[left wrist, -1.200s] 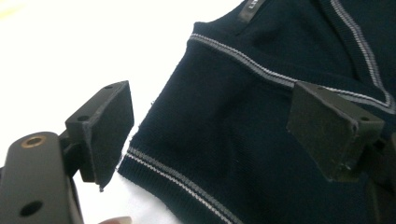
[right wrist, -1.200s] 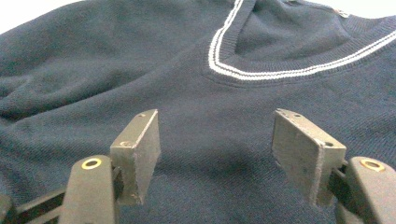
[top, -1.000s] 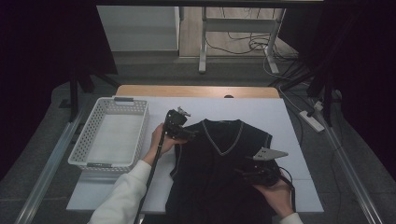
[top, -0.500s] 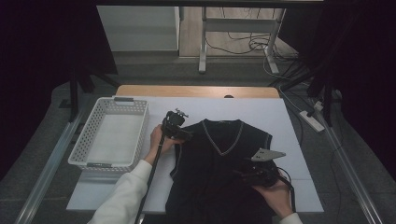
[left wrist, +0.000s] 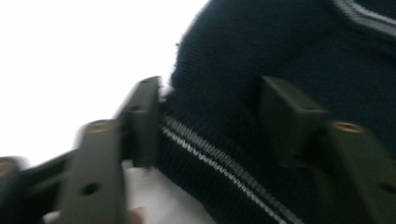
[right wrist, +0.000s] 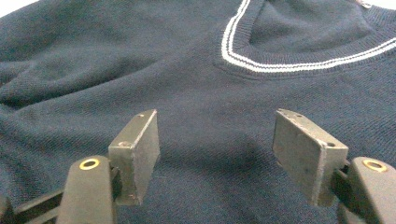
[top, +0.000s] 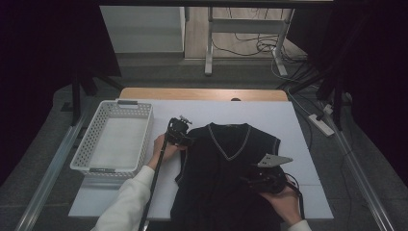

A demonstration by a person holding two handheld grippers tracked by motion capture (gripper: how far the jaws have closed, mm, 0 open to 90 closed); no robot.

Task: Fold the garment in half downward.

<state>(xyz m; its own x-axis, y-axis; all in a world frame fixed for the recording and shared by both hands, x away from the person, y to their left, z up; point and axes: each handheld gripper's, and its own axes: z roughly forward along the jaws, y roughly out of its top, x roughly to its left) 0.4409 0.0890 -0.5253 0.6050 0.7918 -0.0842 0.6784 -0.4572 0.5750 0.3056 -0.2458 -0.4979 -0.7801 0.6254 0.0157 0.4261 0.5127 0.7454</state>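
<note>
The dark vest [top: 231, 173] lay flat on the white surface [top: 288, 120], right of the basket [top: 115, 139]. The left tongs [left wrist: 205, 126], open, straddled its striped armhole edge; the right tongs [right wrist: 215, 154] hovered open above its chest.

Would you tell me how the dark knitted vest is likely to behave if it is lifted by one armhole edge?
The vest already wrinkles lying flat, so it would probably droop limply. Its ribbed knit should give the open left tongs decent grip.

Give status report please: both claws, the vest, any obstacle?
Left claw open at vest armhole edge. Right claw open above vest chest. Basket off to the side.
</note>
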